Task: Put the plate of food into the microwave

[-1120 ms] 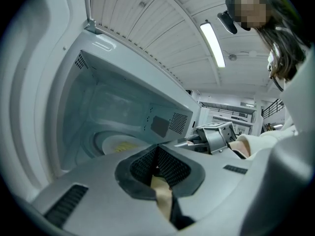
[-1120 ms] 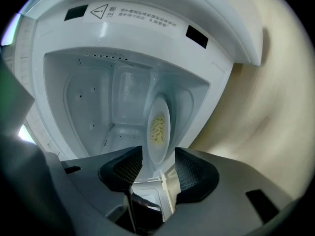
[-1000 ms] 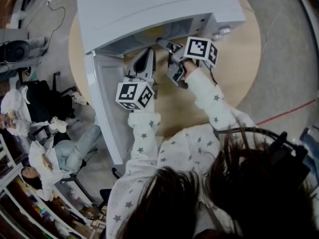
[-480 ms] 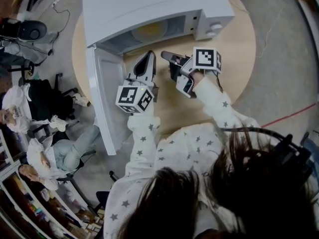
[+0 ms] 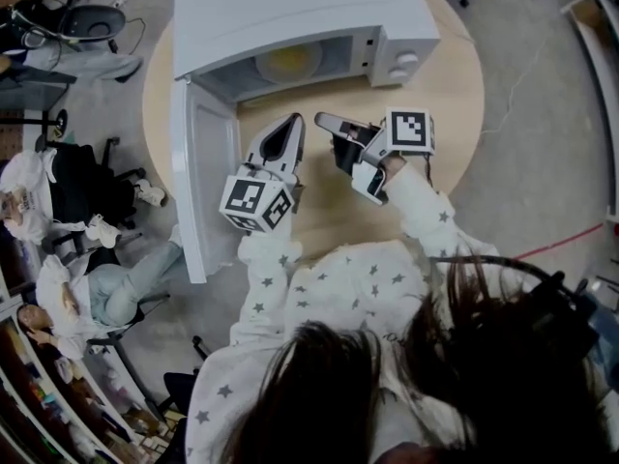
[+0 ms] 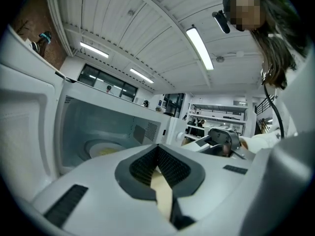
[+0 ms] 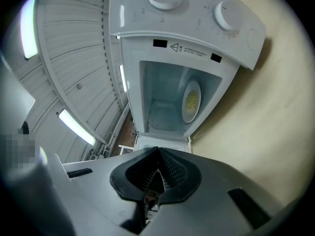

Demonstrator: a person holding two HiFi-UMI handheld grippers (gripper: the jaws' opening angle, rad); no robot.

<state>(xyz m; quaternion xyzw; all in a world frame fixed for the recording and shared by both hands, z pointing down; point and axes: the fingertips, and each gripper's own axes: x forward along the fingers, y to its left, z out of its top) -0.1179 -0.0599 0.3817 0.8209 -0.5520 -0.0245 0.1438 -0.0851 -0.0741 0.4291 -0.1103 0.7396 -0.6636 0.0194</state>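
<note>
The white microwave (image 5: 290,8) stands on the round wooden table (image 5: 455,75) with its door (image 5: 198,182) swung open to the left. The plate of yellow food (image 5: 288,63) lies inside the cavity, also seen as the plate (image 6: 106,149) in the left gripper view and the plate (image 7: 191,101) in the right gripper view. My left gripper (image 5: 293,121) hovers over the table just in front of the opening, jaws shut on nothing. My right gripper (image 5: 322,119) is beside it, also shut and empty. Neither touches the plate.
The microwave's two knobs (image 5: 401,61) face the right side. Seated people and chairs (image 5: 87,288) are on the floor to the left of the table. A red cable (image 5: 561,245) runs across the floor at the right.
Both grippers have drawn back from the microwave's mouth toward the person. The plate stays inside the cavity and the door stays open.
</note>
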